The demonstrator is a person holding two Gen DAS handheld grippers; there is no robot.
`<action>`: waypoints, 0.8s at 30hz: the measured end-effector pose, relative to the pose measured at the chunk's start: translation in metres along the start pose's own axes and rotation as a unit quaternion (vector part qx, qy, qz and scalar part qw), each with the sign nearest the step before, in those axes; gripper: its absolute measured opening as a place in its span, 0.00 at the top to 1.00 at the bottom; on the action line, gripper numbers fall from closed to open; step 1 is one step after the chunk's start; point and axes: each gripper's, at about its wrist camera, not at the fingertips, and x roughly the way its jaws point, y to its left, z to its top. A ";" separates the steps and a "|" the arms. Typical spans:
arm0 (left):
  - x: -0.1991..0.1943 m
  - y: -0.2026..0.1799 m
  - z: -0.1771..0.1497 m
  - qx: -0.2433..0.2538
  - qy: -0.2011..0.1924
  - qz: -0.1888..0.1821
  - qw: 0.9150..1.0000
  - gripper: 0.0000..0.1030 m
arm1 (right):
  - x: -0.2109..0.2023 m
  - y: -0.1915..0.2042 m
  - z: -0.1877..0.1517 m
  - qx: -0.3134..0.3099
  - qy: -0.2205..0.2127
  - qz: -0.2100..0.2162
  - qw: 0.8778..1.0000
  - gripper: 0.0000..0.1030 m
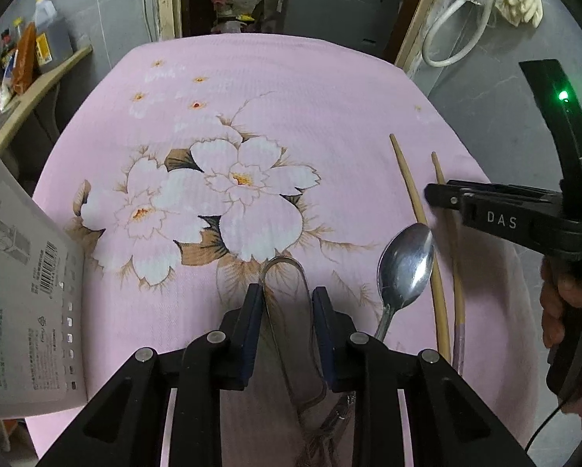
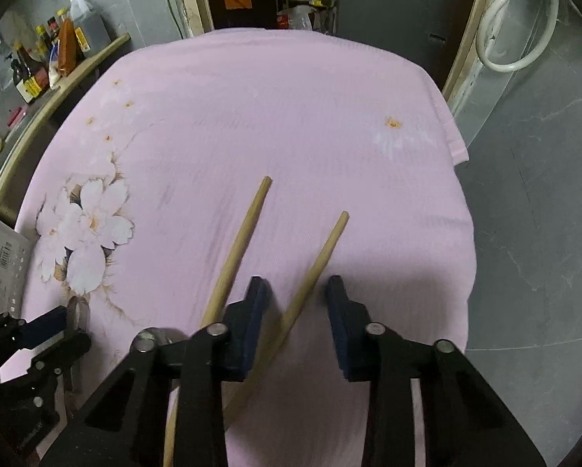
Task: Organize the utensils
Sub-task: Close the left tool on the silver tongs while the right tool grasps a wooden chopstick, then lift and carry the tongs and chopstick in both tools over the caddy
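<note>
Metal tongs [image 1: 283, 264] sit between the pads of my left gripper [image 1: 287, 292], which is shut on their two arms, looped end forward, low over the pink flowered tablecloth [image 1: 291, 78]. A steel spoon [image 1: 405, 264] lies just right of it, bowl up. Two wooden chopsticks [image 1: 411, 186] [image 1: 456, 264] lie further right. In the right wrist view my right gripper [image 2: 298, 284] straddles the right chopstick [image 2: 322, 249]. A gap shows on both sides, so the pads do not press it. The left chopstick [image 2: 240, 245] lies outside the left finger.
A printed cardboard box [image 1: 26, 272] stands at the table's left edge. Bottles crowd a wooden shelf [image 1: 26, 58] at the far left. A person's hand [image 1: 559, 303] holds the right gripper [image 1: 431, 194]. An ornate metal handle [image 1: 339, 408] lies under the left gripper. Grey floor lies to the right.
</note>
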 end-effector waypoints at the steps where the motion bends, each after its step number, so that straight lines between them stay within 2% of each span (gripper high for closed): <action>1: -0.001 0.000 -0.001 -0.005 -0.002 -0.004 1.000 0.77 | -0.002 -0.005 -0.001 0.016 -0.003 0.014 1.000 0.89; 4: -0.003 0.004 -0.002 -0.018 -0.003 -0.016 1.000 0.77 | -0.002 -0.018 -0.012 0.062 -0.010 0.062 0.996 0.91; 5: -0.004 0.004 -0.003 -0.021 -0.004 -0.018 1.000 0.77 | -0.004 -0.027 -0.015 0.088 -0.012 0.091 0.992 0.91; 7: -0.009 0.005 -0.004 -0.023 -0.009 -0.023 0.999 0.77 | -0.009 -0.036 -0.020 0.114 -0.024 0.118 0.986 0.92; 10: -0.019 0.007 -0.003 -0.025 -0.025 -0.031 0.999 0.77 | -0.023 -0.043 -0.025 0.130 -0.049 0.136 0.981 0.92; 17: -0.051 0.001 0.000 -0.016 -0.064 -0.042 0.997 0.77 | -0.066 -0.045 -0.026 0.126 -0.121 0.170 0.970 0.94; 24: -0.083 -0.002 0.006 0.000 -0.107 -0.050 0.993 0.78 | -0.118 -0.034 -0.036 0.063 -0.199 0.163 0.964 0.94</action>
